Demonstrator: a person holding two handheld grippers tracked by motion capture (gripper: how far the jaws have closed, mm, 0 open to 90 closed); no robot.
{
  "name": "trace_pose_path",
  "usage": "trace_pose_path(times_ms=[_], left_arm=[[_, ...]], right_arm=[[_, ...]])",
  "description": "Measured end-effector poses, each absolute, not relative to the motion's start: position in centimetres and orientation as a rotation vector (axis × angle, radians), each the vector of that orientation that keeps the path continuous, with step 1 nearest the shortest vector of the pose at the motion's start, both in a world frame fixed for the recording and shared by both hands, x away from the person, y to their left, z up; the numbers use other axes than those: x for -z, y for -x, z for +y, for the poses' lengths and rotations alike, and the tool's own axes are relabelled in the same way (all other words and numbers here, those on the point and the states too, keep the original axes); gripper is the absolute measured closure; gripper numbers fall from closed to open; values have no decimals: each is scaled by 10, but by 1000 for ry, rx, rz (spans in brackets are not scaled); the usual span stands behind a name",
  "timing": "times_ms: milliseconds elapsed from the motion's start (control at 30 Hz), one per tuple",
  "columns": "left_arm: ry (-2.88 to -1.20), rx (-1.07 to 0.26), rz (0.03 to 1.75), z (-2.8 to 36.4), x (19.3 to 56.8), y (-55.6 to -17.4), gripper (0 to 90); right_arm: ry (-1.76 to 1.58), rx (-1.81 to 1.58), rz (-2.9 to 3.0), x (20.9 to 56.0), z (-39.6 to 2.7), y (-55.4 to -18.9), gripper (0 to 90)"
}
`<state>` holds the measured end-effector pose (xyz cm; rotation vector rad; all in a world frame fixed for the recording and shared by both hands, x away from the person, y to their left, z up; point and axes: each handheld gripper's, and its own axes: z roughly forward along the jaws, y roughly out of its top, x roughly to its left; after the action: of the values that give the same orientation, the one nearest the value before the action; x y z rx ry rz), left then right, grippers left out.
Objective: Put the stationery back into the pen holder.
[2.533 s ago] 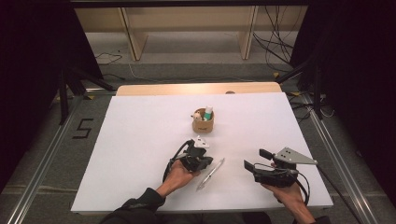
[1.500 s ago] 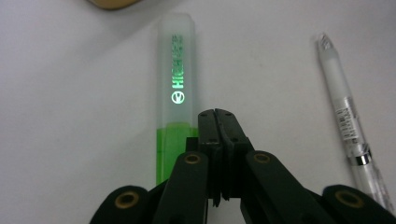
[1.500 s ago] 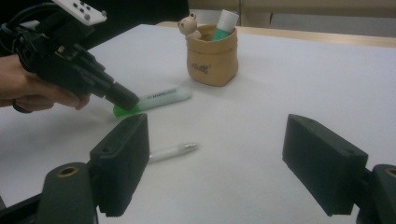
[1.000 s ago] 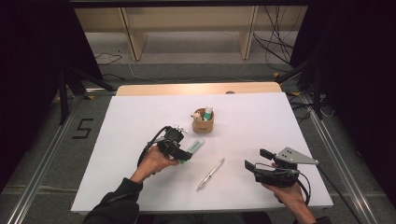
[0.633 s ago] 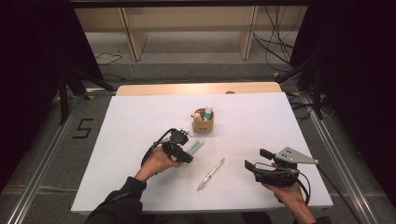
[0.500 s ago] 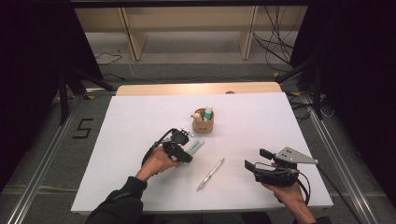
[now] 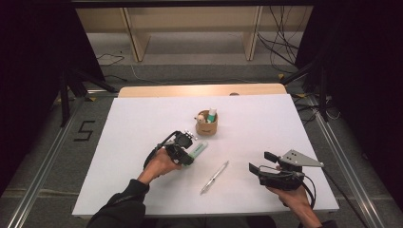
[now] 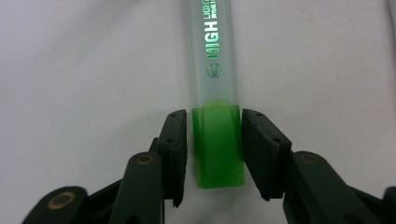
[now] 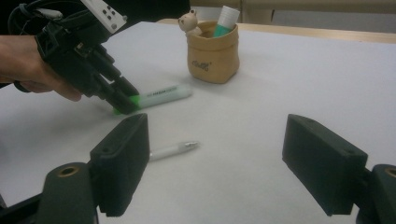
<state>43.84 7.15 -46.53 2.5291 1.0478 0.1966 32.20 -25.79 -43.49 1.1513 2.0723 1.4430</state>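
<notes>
One highlighter [image 8: 218,116], one pen [image 7: 214,177], one pouch [image 7: 207,126], two grippers.

Both tongs are black. The right tongs [image 7: 260,162] carry a grey three-cornered plate [image 7: 298,158] and a black cable. The left sleeve [image 7: 121,205] is dark.

Desk [image 7: 142,118] wide and bare along left edge, far corners and right edge. Obstacles cluster mid-desk: tan pen pouch [image 7: 207,126] upright, green highlighter [image 7: 198,150] lying just near side of it, white pen [image 7: 214,176] toward near edge. Bare strip between pouch and far edge.
</notes>
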Motion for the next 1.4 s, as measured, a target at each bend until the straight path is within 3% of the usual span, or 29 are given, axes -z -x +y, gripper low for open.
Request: trace_pose_path(times_ms=[333,833,1400], left_arm=[[-2532,-181,1038,73,465,-439,662],[-2410,-18,1072,89,450,-444,664],[-2458,135,917,88,422,-420,663]], right_arm=[[-1144,-1443,2073,435,-258,-322,241],[-1141,-1449,2070,434,-257,-321,242],[-984,-1443,2134,427,-234,-312,226]])
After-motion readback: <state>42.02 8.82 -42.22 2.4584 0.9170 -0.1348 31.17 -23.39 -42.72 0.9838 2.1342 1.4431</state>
